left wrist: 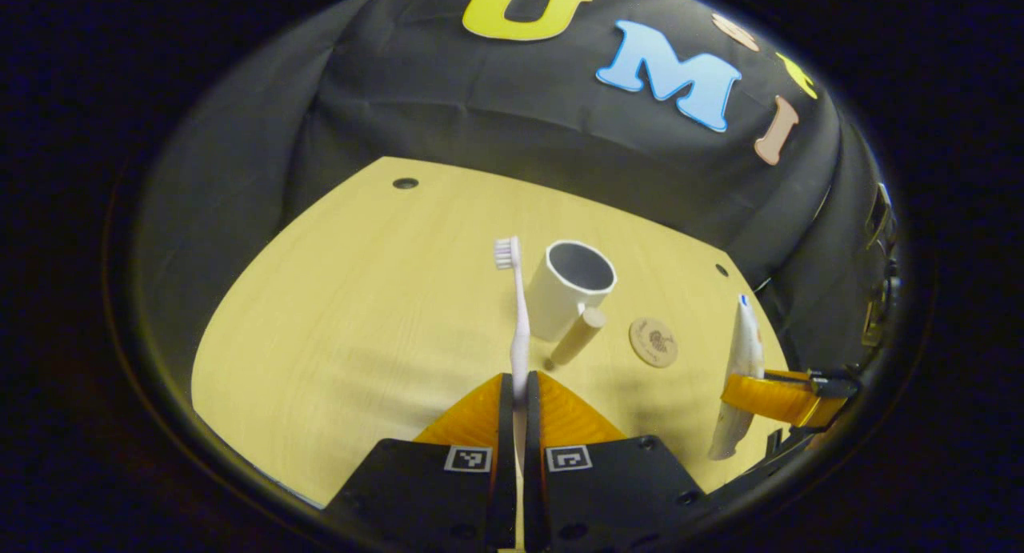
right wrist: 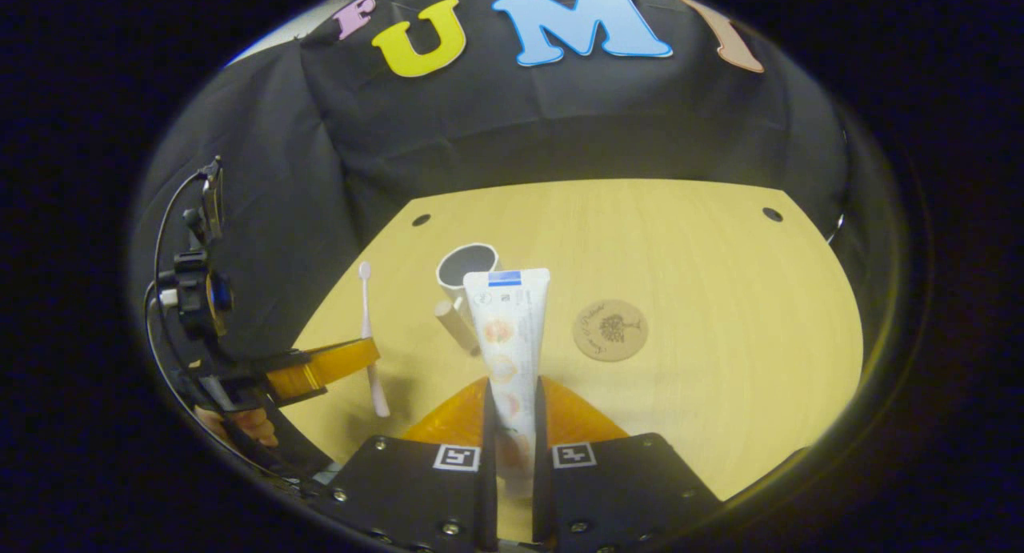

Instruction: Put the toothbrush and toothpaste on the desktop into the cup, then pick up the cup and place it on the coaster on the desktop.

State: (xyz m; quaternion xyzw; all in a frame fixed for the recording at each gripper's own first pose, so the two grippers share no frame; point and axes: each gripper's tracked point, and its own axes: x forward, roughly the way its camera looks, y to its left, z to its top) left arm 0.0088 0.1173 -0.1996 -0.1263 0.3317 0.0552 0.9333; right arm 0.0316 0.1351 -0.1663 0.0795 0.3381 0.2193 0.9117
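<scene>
My left gripper point(left wrist: 520, 393) is shut on a pale pink toothbrush point(left wrist: 518, 313), held upright with its bristle head up, just left of the cup. The white cup point(left wrist: 570, 290) with a wooden handle point(left wrist: 578, 337) stands open on the yellow desktop point(left wrist: 344, 313). My right gripper point(right wrist: 510, 397) is shut on a white toothpaste tube point(right wrist: 507, 329), its flat end up, in front of the cup point(right wrist: 466, 266). A round wooden coaster point(right wrist: 610, 330) lies right of the cup. From the right gripper view the left gripper point(right wrist: 332, 366) holds the toothbrush point(right wrist: 369, 337) at the left; the left gripper view has the right gripper point(left wrist: 768, 393) and tube point(left wrist: 744, 377) at the right.
Black cloth walls close in the desk at the back and sides. Small dark holes point(right wrist: 772, 214) mark the desktop's far corners. A hand point(right wrist: 244, 425) holds the left gripper's handle at the lower left of the right gripper view.
</scene>
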